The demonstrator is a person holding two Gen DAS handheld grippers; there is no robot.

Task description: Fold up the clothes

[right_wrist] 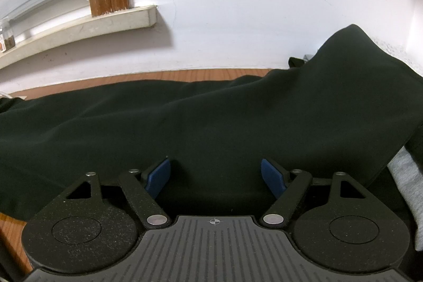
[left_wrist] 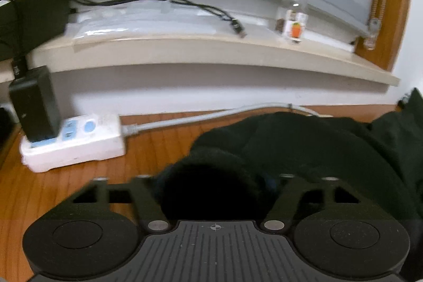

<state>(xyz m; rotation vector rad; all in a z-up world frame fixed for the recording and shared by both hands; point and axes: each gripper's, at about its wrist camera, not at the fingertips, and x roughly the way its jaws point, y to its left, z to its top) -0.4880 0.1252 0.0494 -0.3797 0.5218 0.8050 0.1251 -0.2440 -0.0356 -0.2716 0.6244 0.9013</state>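
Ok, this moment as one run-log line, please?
task: fold clothes | left tongs: dark garment bunched between fingers, grip unclear | right tongs: open over garment | beside: power strip on wooden table

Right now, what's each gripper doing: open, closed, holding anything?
Left gripper: fingertips buried in a bunched end of the dark garment; grip cannot be told.
Right gripper: open, over the garment, holding nothing.

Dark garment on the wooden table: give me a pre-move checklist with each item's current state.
1. Left gripper has cloth between its fingers: ok, a bunched fold of the dark garment fills the gap.
2. Left pads pressing firmly: cannot tell, the fold hides them.
3. Right gripper open: ok, blue pads stand apart over flat cloth.
4. Power strip clear of the garment: ok, bare table between.
5. Grey cloth free: not ok, partly under the garment.
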